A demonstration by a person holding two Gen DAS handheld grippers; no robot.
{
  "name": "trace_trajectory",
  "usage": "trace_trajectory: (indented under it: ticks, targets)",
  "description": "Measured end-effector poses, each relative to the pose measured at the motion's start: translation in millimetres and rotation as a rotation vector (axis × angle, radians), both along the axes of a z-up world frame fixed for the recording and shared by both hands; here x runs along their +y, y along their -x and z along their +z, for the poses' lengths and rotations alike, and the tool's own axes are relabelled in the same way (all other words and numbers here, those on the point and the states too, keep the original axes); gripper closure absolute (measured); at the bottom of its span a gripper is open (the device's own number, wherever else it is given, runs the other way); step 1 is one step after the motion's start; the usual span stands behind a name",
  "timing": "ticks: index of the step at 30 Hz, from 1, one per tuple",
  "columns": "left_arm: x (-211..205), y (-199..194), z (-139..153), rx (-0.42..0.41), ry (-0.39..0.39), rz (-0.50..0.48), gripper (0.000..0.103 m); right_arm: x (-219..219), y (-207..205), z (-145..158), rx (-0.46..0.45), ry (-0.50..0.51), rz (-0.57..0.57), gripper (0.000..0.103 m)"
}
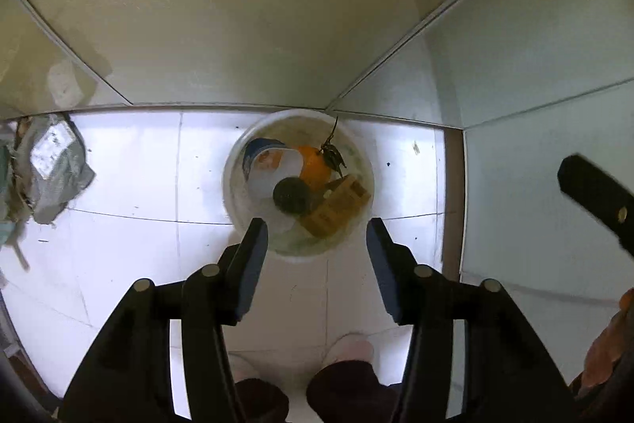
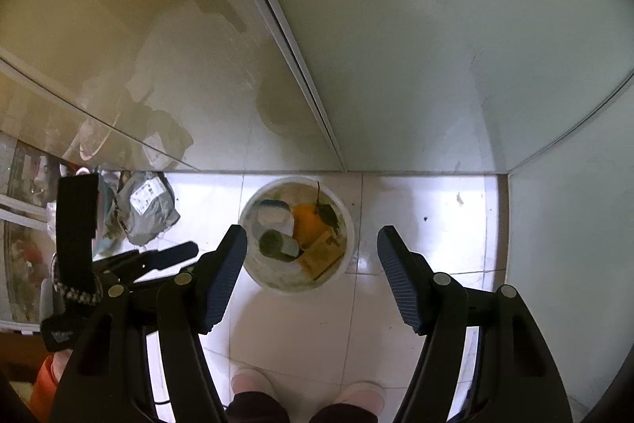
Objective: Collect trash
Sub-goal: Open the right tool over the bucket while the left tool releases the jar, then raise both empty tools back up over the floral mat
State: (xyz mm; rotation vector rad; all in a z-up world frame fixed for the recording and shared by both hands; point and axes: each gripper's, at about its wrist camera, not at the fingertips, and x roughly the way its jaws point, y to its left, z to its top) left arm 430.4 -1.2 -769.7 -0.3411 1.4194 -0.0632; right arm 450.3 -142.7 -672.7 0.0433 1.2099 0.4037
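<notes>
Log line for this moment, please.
left gripper: open, empty | right gripper: open, empty | round white plastic bin: holds trash

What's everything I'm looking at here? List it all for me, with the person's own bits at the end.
bin: one, white, round, on the floor against the wall
orange: one, orange, inside the bin
leafy stem: one, dark green, on the orange
cardboard box: one, tan, in the bin beside the orange
dark round item: one, blackish, middle of the bin
white and blue container: one, in the bin, far side
crumpled mailer bag: one, grey with a white label, on the floor left of the bin
floor tiles: white, glossy
slippers: two, pale pink, bottom edge
left hand-held gripper: black, open, empty
right hand-held gripper: black, open, empty
</notes>
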Motion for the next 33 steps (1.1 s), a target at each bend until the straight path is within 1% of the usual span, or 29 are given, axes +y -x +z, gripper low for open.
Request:
trace_trajectory:
  ticks: [2,4,6,8,9,10,12,13,15,16,17,18,19,21,22,24,25,26,29,30,31,32,33]
  targets:
    - [1.4,6.5,27.2,-0.019,-0.02,-0.001,0.052,3.4,4.5,18.9,-0.017,0.006,0.006,0.038]
    - [5.1,11.8,60.9,-0.043,-0.032,0.005,0.052,5.5,9.9,42.3,-0.037,0.014,0.012,0.038]
    - [9.7,15.7,94.7,-0.068,-0.04,0.011,0.052,6.9,16.6,74.9,-0.056,0.007,0.016,0.038]
    - [15.0,20.3,138.4,-0.101,-0.048,0.017,0.052,6.5,23.6,102.5,-0.072,-0.003,0.015,0.038]
    - [17.5,22.2,159.2,-0.117,-0.056,0.019,0.052,7.2,28.5,124.1,-0.083,-0.006,0.014,0.038]
    - [20.6,25.0,184.8,-0.138,-0.066,0.021,0.052,7.3,31.5,138.3,-0.092,-0.005,0.012,0.038]
    - [24.5,29.5,225.4,-0.173,-0.074,0.026,0.052,7.9,39.8,174.3,-0.119,-0.003,0.006,0.038]
    - [27.4,33.3,254.7,-0.198,-0.076,0.03,0.052,7.7,45.2,195.4,-0.138,-0.003,0.003,0.038]
    - [31.1,38.9,298.6,-0.24,-0.079,0.035,0.052,6.6,57.0,238.9,-0.18,-0.005,-0.008,0.038]
    - [33.2,43.1,325.6,-0.266,-0.084,0.036,0.052,5.5,61.1,254.3,-0.198,-0.006,-0.009,0.038]
    - [34.3,46.2,345.7,-0.287,-0.089,0.036,0.052,5.4,67.9,278.1,-0.226,-0.005,-0.013,0.038]
    - [36.8,51.4,373.5,-0.316,-0.092,0.036,0.052,5.2,73.7,294.8,-0.249,-0.002,-0.017,0.038]
    - [38.4,54.2,391.5,-0.336,-0.093,0.036,0.052,5.6,81.6,320.2,-0.282,0.005,-0.02,0.038]
    - [43.7,64.4,437.8,-0.391,-0.094,0.036,0.052,6.0,91.9,353.5,-0.331,0.013,-0.023,0.038]
    - [46.0,69.5,455.2,-0.413,-0.094,0.037,0.052,6.5,99.9,377.0,-0.369,0.02,-0.024,0.038]
    - [50.8,79.9,494.8,-0.463,-0.096,0.039,0.052,9.3,111.5,410.6,-0.429,0.034,-0.034,0.038]
    - [53.1,84.6,514.1,-0.489,-0.097,0.04,0.049,12.5,118.6,427.7,-0.455,0.037,-0.037,0.038]
    - [55.7,89.5,532.8,-0.516,-0.1,0.041,0.047,14.1,124.0,441.1,-0.476,0.035,-0.04,0.038]
    - [68.0,103.2,583.9,-0.599,-0.109,0.038,0.046,19.4,138.0,484.3,-0.542,0.015,-0.058,0.038]
    - [69.5,107.3,600.1,-0.629,-0.12,0.035,0.046,21.6,137.5,492.9,-0.562,0.006,-0.063,0.038]
    - [71.2,108.0,614.4,-0.65,-0.133,0.035,0.042,20.2,142.2,505.9,-0.594,-0.003,-0.073,0.038]
    - [74.8,112.9,623.7,-0.669,-0.144,0.036,0.036,19.9,144.8,516.0,-0.621,-0.004,-0.08,0.037]
    - [76.6,116.3,633.4,-0.692,-0.152,0.039,0.034,21.7,146.4,524.6,-0.644,-0.003,-0.086,0.037]
